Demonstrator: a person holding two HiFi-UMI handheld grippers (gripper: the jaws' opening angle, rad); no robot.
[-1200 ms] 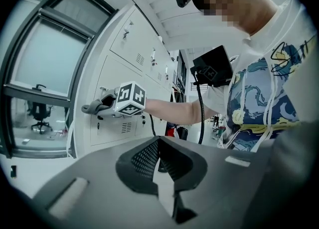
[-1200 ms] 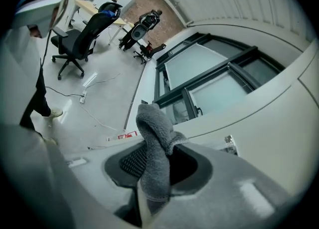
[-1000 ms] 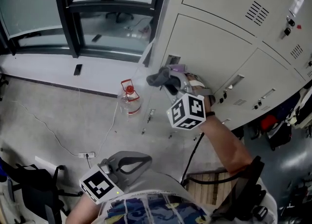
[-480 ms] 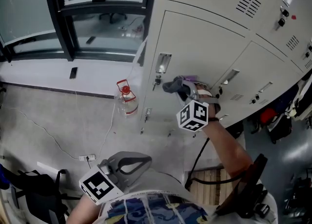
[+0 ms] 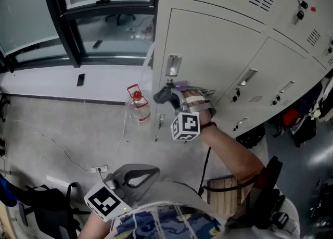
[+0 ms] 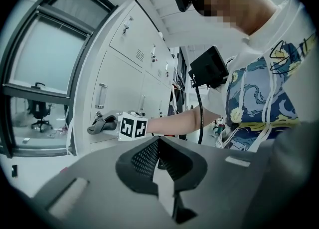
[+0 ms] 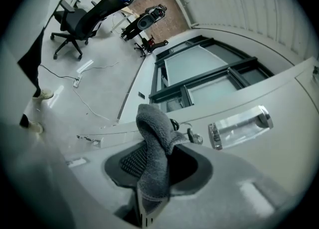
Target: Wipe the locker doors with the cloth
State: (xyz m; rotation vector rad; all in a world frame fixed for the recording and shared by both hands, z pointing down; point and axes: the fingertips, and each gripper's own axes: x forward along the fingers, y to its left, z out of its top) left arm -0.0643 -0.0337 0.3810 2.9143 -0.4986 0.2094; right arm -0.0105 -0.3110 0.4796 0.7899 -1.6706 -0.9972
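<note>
At the near left the left gripper (image 5: 136, 174) hangs idle, jaws pressed together on nothing. Farther right, the right gripper (image 5: 176, 99) is clamped on the grey cloth (image 5: 161, 96), whose free fold is at the left edge of the locker door (image 5: 218, 50), just under the handle (image 5: 173, 65) and beside the key (image 7: 192, 135). Best, I judge, to press the fold flat and sweep rightward in overlapping passes, skirting the key to avoid snagging.
</note>
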